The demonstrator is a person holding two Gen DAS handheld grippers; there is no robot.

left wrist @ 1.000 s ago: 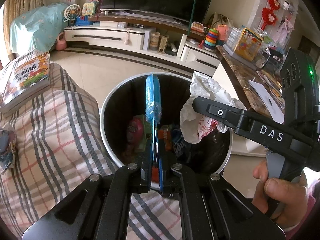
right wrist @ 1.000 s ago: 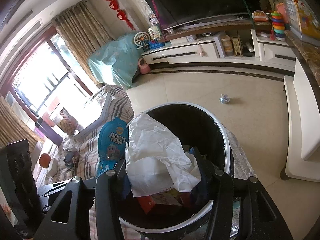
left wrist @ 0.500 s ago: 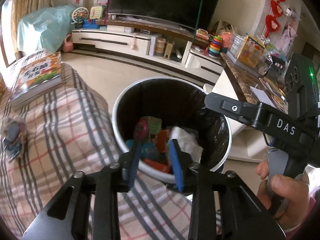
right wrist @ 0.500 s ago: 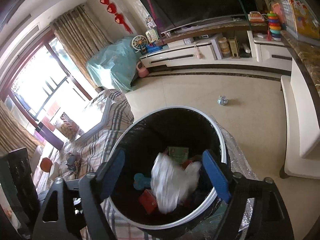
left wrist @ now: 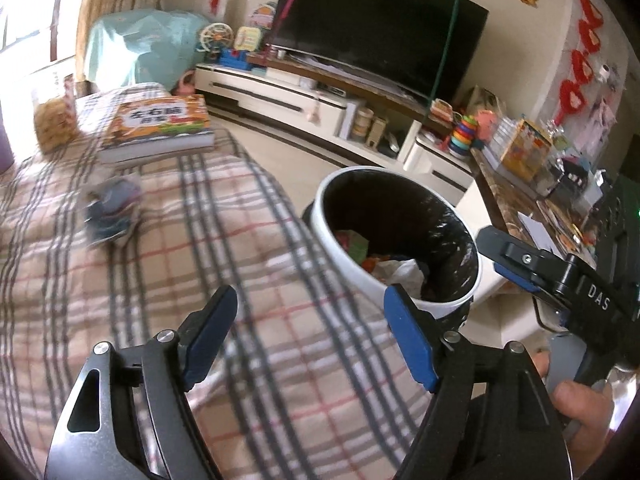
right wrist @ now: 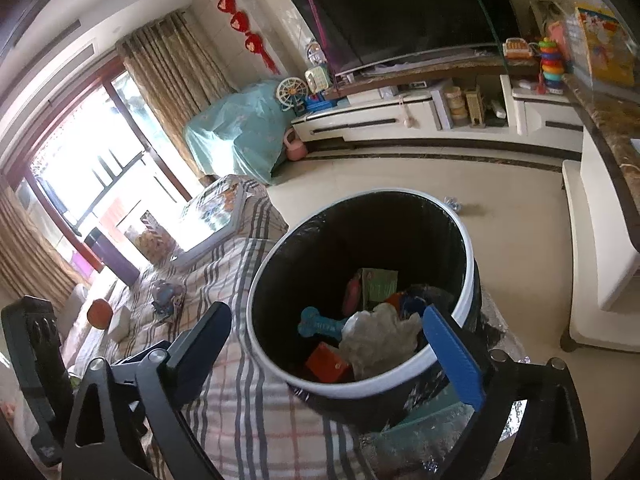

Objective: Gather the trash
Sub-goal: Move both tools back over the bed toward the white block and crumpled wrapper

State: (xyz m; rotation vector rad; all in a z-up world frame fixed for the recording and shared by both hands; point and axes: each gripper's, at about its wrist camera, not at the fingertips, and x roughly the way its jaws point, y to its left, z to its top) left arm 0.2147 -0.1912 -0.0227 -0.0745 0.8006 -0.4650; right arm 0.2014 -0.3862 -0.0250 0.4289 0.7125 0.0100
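Both grippers spreading, nothing between the jaws: left gripper (left wrist: 308, 336) over the plaid cover, right gripper (right wrist: 332, 344) at the bin (right wrist: 276, 364). Next trash: the wrapper (left wrist: 114, 208), ten o'clock in the left view. Probably light, crinkly, slippery; pinch a bunched edge.

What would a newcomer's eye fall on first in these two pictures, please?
Probably the round white-rimmed bin with a black liner, standing beside the plaid-covered sofa with a crumpled white plastic bag and a blue bone-shaped piece lying on the trash inside. Next, the left gripper and right gripper, jaws opening with nothing between them. Behind, a large dark television fills the wall.
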